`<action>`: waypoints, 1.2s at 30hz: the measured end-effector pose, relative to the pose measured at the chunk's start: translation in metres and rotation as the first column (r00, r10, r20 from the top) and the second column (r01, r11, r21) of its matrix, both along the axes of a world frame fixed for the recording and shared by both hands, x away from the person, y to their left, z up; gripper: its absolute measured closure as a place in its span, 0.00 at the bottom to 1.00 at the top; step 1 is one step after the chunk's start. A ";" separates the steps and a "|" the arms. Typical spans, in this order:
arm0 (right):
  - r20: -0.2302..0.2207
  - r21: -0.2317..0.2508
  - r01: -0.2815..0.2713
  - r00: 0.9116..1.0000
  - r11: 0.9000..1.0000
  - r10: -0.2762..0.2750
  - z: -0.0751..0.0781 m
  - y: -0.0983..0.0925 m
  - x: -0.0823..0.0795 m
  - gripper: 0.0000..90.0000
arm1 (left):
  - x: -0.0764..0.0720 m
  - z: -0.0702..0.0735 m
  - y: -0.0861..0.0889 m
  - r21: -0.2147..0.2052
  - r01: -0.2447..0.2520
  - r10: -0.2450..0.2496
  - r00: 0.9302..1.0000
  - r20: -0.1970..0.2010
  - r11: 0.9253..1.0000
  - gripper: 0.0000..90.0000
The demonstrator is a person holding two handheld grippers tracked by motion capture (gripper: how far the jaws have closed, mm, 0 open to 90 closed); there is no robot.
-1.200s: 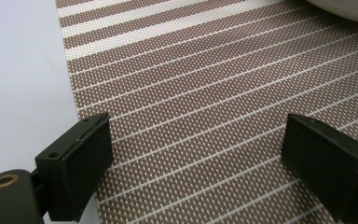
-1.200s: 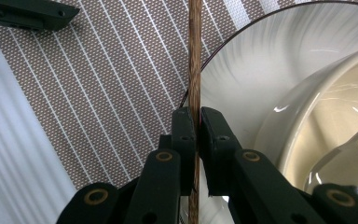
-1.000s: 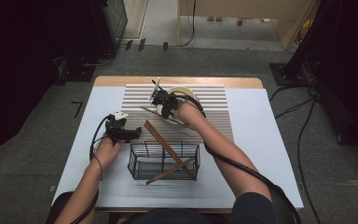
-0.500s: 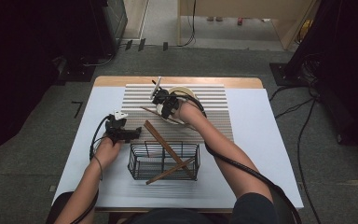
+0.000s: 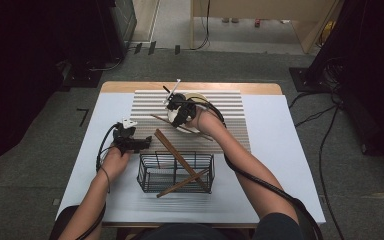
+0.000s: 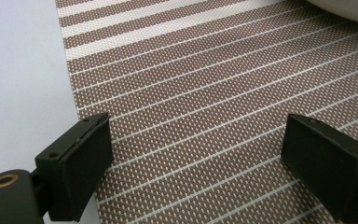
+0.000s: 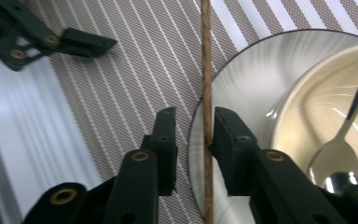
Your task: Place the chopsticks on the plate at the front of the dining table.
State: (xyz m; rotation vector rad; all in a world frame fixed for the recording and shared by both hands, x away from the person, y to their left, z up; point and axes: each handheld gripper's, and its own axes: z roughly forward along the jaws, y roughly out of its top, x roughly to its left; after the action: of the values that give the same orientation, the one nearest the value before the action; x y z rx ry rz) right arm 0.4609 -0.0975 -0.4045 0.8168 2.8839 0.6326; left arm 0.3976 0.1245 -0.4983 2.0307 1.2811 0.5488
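Opening right hand-held gripper (image 7: 193, 135), jaws loosely astride chopstick (image 7: 207, 70).

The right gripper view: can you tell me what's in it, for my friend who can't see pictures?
Two black tongs have just been opening around a thin brown wooden chopstick, which now touches only one jaw. The chopstick lies across the rim of a shiny white round plate on a brown striped woven placemat.

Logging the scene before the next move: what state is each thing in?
Right tongs: open, jaws just been opening, chopstick between them.
Left tongs: open, empty, over the mat.
Chopstick: lying across plate rim and mat.
Wire basket: upright, two sticks leaning inside.
Bowl: upright on plate, spoon inside.
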 end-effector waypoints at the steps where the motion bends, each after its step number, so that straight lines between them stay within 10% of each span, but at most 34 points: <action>1: -0.003 0.014 0.000 1.000 1.000 0.000 0.001 -0.001 -0.001 0.76 | 0.000 0.000 0.000 0.000 0.000 0.000 1.000 0.000 1.000 0.10; 15: 0.002 0.182 -0.031 1.000 0.983 0.031 0.002 -0.012 -0.018 0.37 | 0.000 0.000 0.000 0.000 0.000 0.000 1.000 0.001 1.000 0.10; 36: 0.039 0.298 -0.034 0.999 0.954 0.023 0.004 -0.030 -0.038 0.35 | 0.000 0.000 0.000 0.000 0.000 0.000 1.000 0.002 1.000 0.10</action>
State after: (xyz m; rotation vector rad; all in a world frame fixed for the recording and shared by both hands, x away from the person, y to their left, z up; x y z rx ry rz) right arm 0.4233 -0.1276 -0.4002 0.7852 2.8111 1.0952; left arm 0.3975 0.1245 -0.4984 2.0290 1.2801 0.5507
